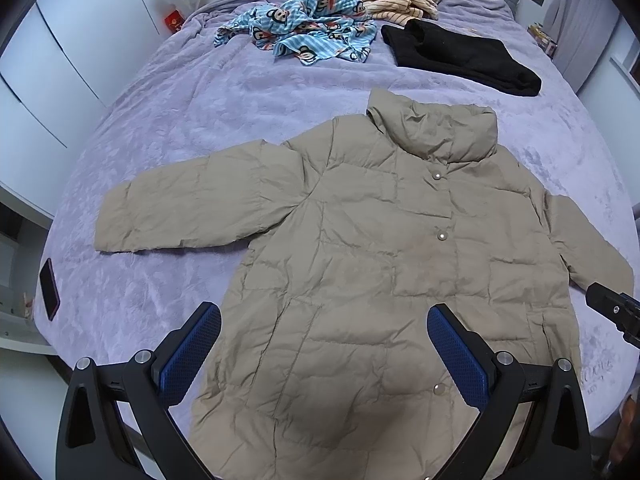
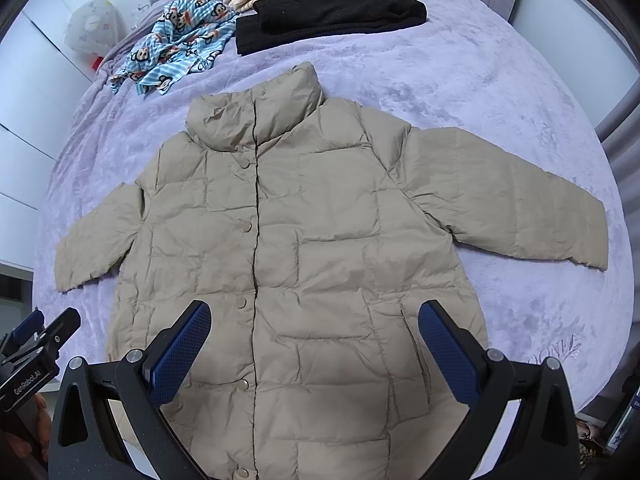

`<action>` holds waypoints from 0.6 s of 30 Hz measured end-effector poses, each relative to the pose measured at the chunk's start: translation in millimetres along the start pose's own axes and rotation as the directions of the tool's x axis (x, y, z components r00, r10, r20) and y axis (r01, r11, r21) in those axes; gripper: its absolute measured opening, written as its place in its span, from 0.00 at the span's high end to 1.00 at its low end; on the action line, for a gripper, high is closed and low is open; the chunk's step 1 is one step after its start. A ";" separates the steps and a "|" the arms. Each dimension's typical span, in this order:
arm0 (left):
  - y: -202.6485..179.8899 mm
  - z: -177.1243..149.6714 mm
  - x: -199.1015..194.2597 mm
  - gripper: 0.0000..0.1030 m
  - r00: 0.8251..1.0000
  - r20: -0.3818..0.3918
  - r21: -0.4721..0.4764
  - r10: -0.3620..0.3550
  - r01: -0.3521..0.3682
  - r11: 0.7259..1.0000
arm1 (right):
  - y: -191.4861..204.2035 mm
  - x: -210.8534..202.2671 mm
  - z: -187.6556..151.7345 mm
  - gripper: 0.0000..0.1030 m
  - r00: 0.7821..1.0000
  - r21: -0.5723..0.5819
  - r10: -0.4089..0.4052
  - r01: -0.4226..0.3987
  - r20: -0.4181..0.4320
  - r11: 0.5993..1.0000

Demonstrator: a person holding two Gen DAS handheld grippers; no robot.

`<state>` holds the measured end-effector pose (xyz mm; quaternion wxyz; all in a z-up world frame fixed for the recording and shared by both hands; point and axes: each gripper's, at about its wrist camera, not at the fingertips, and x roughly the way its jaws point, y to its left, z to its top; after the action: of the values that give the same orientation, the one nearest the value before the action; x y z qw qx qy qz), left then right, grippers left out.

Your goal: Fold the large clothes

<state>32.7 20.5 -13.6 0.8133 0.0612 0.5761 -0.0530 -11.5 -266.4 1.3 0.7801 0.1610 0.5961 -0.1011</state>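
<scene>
"GenRobot.AI" reads on the left gripper (image 2: 36, 344) body at the right wrist view's edge; embroidered lettering on the purple blanket (image 2: 520, 92) corner is too blurred. Nothing else is legible.

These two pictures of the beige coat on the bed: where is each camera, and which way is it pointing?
Left wrist view: rides on the left gripper, above the beige puffer coat near its hem, facing the collar; both open blue fingers show, the right gripper at the right edge.
Right wrist view: rides on the right gripper, same direction; open fingers show, the left gripper at the lower left.
Shared: coat, purple blanket, black garment, blue monkey-print cloth.
</scene>
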 end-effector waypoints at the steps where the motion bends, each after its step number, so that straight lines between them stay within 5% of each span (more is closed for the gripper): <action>1: 0.4 -0.6 -1.1 0.00 1.000 0.002 -0.001 -0.002 0.002 1.000 | 1.2 -1.1 -0.9 0.00 1.000 -0.001 -0.001 0.001 0.002 1.000; 18: 6.2 -15.7 -9.1 0.00 0.999 -0.001 -0.001 -0.046 0.046 0.999 | 6.5 -18.1 -28.4 0.00 1.000 -0.012 -0.005 0.005 0.010 1.000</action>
<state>16.0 29.3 -9.9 0.8116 0.0475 0.5778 -0.0716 -39.6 -250.4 12.8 0.7838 0.1543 0.5931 -0.1004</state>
